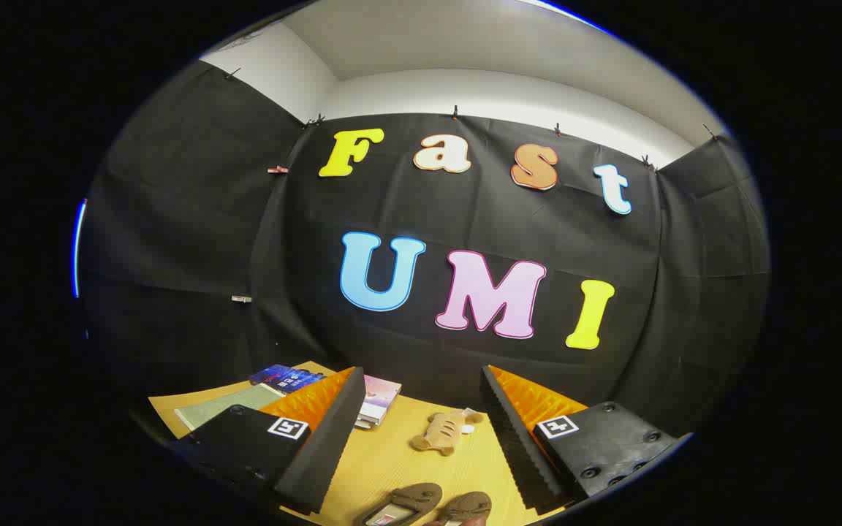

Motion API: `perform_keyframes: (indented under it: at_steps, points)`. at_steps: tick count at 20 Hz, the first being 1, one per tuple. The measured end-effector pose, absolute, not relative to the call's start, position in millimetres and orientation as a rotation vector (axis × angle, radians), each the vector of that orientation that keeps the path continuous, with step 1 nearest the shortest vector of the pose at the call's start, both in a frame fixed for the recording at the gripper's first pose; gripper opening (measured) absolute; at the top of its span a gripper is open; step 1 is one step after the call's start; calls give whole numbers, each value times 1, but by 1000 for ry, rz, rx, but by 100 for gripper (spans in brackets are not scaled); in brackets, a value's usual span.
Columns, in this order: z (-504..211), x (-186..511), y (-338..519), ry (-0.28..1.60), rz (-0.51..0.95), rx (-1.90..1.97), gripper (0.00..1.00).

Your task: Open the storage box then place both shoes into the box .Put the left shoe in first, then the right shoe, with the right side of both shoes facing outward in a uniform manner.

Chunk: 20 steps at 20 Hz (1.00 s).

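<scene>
Two brown slip-on shoes lie on the wooden table close under the fingers: one shoe (400, 504) nearer the left finger, the other shoe (467, 507) beside it toward the right finger. My gripper (421, 405) hangs above the table, tilted up toward the booth wall. Its fingers stand wide apart and hold nothing. Both shoes lie between the fingers and nearer to me than the fingertips.
A small tan plush toy (441, 432) lies on the table (392, 460) between the fingers, ahead of the shoes. A pink book (379, 398) sits beyond the left finger. Farther left lie a green book (224, 406) and a dark blue one (286, 378).
</scene>
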State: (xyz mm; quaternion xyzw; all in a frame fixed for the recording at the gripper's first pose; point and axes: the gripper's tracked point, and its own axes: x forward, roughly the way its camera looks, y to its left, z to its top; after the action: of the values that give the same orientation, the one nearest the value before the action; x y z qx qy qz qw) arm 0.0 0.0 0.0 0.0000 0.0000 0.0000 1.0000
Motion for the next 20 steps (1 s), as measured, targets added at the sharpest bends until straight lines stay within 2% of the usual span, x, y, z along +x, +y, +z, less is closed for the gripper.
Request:
perform_keyframes:
  at_steps: [9,20]
  points:
    - [-2,6,2,4,-4,6,97]
    - [-16,11,-12,52,-100,-2,97]
